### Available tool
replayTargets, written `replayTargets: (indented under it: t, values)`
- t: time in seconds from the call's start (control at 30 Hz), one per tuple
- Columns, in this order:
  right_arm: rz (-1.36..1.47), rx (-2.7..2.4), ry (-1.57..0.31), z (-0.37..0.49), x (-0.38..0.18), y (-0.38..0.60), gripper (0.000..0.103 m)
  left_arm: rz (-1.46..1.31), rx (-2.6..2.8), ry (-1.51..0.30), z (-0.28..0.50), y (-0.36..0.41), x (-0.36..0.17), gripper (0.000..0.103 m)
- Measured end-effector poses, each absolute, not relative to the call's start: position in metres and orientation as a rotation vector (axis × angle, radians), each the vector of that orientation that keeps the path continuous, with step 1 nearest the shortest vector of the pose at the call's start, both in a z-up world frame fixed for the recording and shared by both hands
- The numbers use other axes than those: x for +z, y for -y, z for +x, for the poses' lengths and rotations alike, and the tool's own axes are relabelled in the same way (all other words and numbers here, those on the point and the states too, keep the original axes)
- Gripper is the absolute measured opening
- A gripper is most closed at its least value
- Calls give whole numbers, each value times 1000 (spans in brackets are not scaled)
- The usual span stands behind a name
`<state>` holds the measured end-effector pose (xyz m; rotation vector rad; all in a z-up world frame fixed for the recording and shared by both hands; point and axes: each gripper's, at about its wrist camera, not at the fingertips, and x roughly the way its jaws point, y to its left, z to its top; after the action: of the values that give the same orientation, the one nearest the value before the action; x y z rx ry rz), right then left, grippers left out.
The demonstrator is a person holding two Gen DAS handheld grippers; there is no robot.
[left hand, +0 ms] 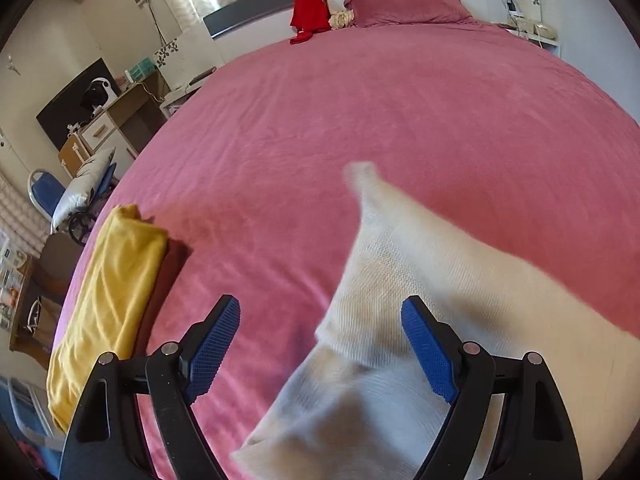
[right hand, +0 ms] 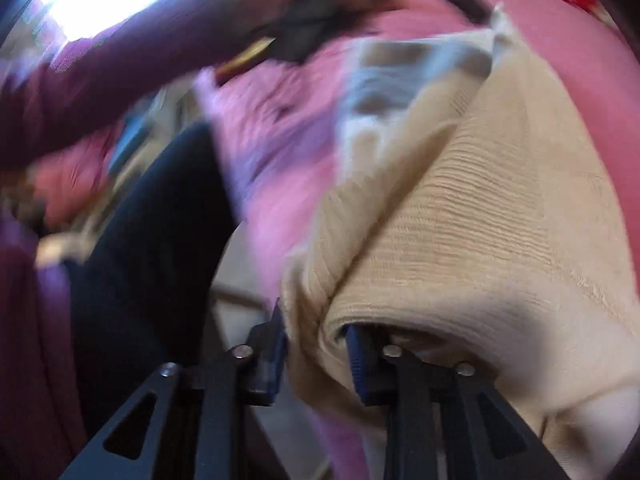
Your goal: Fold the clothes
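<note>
A cream ribbed knit garment (right hand: 480, 216) is spread over the pink-covered bed (left hand: 360, 120) — a bunched fold is clamped in the right gripper (right hand: 316, 360) jaws; the left gripper (left hand: 320, 344) jaws are held wide, empty.

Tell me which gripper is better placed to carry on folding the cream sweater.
Right. The right gripper already has its jaws closed on a fold of the cream sweater. The left gripper hangs open above it, gripping nothing.
</note>
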<state>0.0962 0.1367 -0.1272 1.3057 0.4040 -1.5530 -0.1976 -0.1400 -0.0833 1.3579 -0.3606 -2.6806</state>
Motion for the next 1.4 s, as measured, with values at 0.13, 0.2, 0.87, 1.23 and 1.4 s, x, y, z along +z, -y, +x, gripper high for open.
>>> replayTargets:
  t: [0.13, 0.2, 0.87, 1.23, 1.4]
  values:
    - [1434, -1667, -167, 70, -129, -138, 32, 1413, -2678, 402, -181, 139, -99, 84]
    - [1537, -1801, 122, 45, -137, -166, 36, 1460, -2655, 396, -172, 139, -114, 84]
    - [1205, -2312, 1291, -252, -102, -289, 40, 1720, -2747, 472, -31, 161, -132, 84]
    - [1608, -2363, -163, -81, -165, -104, 44, 1228, -2817, 126, -66, 224, -41, 84]
    - [1697, -2502, -243, -69, -200, -81, 49, 1285, -2900, 293, -114, 167, -69, 84]
